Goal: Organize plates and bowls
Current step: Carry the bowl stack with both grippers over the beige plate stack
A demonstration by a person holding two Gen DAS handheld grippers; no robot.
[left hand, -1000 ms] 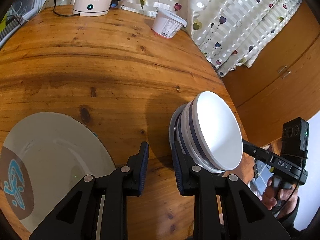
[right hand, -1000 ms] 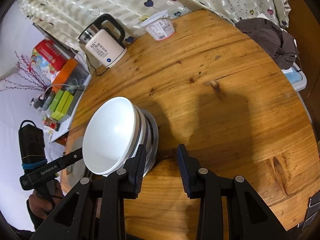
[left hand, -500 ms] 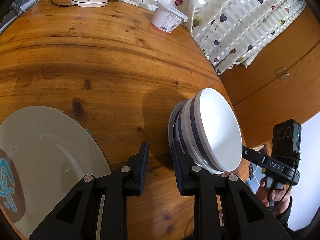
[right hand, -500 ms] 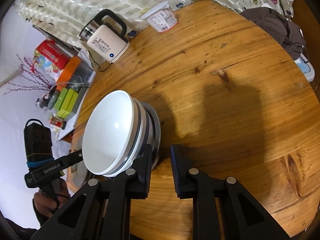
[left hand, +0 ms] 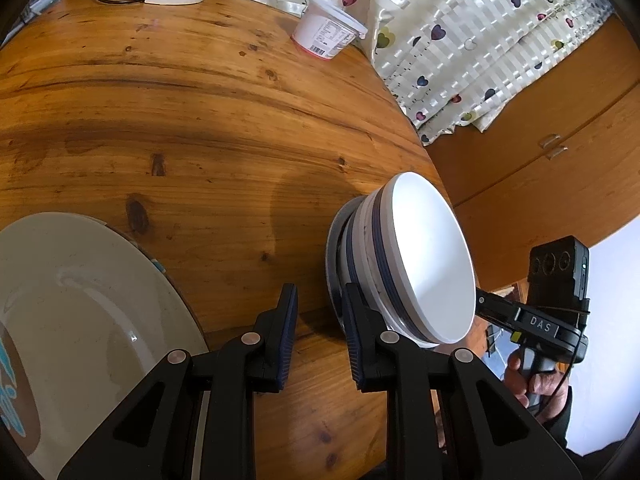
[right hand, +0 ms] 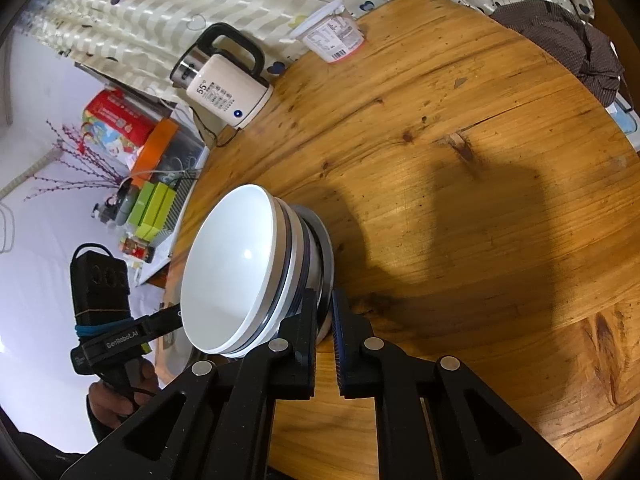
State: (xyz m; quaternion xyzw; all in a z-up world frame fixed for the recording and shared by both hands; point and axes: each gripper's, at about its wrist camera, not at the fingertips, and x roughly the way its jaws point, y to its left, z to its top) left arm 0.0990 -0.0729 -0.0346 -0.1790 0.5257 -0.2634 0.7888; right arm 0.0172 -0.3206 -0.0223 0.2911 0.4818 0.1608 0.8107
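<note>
Item: nested bowls (right hand: 240, 276) on a small plate (right hand: 326, 256) near the table (right hand: 460, 160) edge; your right gripper (right hand: 325, 320) pinches that plate's rim, presumably to lift the stack, while your left gripper (left hand: 318, 320) hangs half-open beside it, holding nothing.

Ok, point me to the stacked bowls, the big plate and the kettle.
stacked bowls (right hand: 228, 276), right wrist view, inside of the top bowl.
big plate (left hand: 80, 292), left wrist view, its bare pale middle.
kettle (right hand: 224, 94), right wrist view, its cream body.
</note>
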